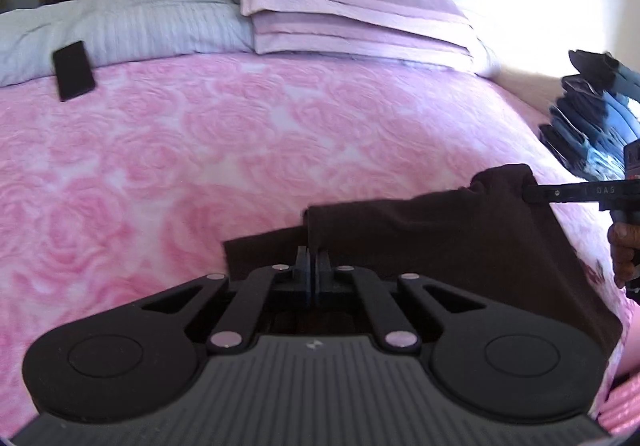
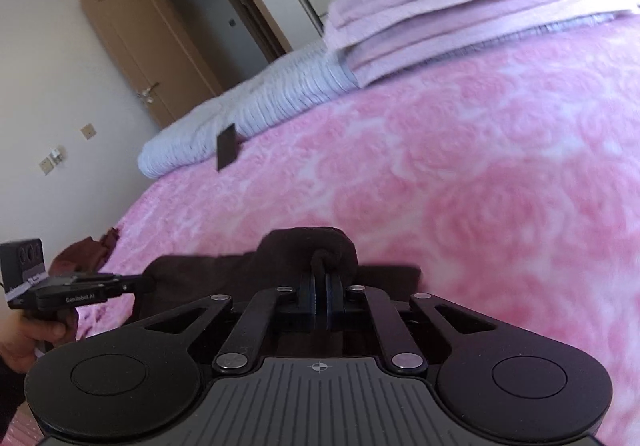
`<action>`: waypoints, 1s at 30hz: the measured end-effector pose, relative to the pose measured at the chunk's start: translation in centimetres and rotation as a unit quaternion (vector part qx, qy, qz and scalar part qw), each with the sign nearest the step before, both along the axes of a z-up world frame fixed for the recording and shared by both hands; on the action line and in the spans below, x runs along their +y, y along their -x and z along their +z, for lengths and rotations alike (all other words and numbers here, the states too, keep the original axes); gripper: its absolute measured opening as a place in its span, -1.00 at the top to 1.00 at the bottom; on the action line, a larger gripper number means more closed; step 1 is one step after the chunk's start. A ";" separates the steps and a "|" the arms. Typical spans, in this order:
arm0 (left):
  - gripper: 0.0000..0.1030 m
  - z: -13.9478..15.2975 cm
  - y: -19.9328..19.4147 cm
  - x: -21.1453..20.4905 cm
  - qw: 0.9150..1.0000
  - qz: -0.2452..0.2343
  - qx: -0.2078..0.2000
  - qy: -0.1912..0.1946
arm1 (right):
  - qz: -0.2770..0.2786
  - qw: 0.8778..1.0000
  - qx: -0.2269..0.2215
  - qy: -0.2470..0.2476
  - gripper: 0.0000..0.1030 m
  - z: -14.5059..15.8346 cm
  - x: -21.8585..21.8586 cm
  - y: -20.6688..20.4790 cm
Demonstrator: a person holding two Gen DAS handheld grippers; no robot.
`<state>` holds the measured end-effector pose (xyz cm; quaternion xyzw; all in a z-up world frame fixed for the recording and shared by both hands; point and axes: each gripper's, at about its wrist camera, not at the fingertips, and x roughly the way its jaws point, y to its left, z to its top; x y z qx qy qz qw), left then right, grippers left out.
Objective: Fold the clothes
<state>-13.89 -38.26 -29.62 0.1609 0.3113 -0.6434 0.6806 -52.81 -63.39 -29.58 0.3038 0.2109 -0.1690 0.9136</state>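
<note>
A dark brown garment [image 1: 460, 234] lies on the pink rose-patterned bedspread [image 1: 180, 149] near the bed's front edge. My left gripper [image 1: 313, 258] is shut on the garment's near left edge, where a fold of cloth rises between its pads. My right gripper [image 1: 528, 193] comes in from the right and pinches the garment's far right corner. In the right wrist view the right gripper [image 2: 323, 278] is shut on a bunched lump of the brown garment [image 2: 308, 246]. The left gripper [image 2: 140, 283] shows at the left, held by a hand, its tip in the cloth.
A black phone [image 1: 74, 69] leans on the grey pillow [image 1: 132, 29] at the back left. Folded lilac bedding [image 1: 340, 9] is stacked at the head of the bed. A pile of folded blue and dark clothes [image 1: 596, 117] sits at the right. A brown door [image 2: 148, 45] stands open.
</note>
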 end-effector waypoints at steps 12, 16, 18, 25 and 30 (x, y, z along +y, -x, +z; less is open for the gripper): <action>0.92 -0.5 0.0 0.2 0.999 0.009 -0.031 -0.033 | 0.006 0.998 0.059 0.011 0.92 -1.2 0.5 -2.2; 0.91 1.6 1.0 2.4 0.998 0.017 -0.058 -0.020 | -0.013 0.999 0.052 0.008 0.72 0.2 2.0 -0.3; 0.91 2.7 1.8 4.0 0.997 0.016 -0.068 -0.010 | -0.025 0.999 0.037 -0.006 0.55 1.0 2.8 0.9; 0.88 2.6 5.8 8.3 0.996 -0.024 -0.086 -0.019 | -0.007 1.000 -0.007 -0.008 0.49 2.7 8.7 3.5; 0.87 -1.7 7.0 9.2 0.993 -0.042 -0.096 -0.050 | 0.048 0.996 0.076 0.023 0.49 -0.5 12.3 2.0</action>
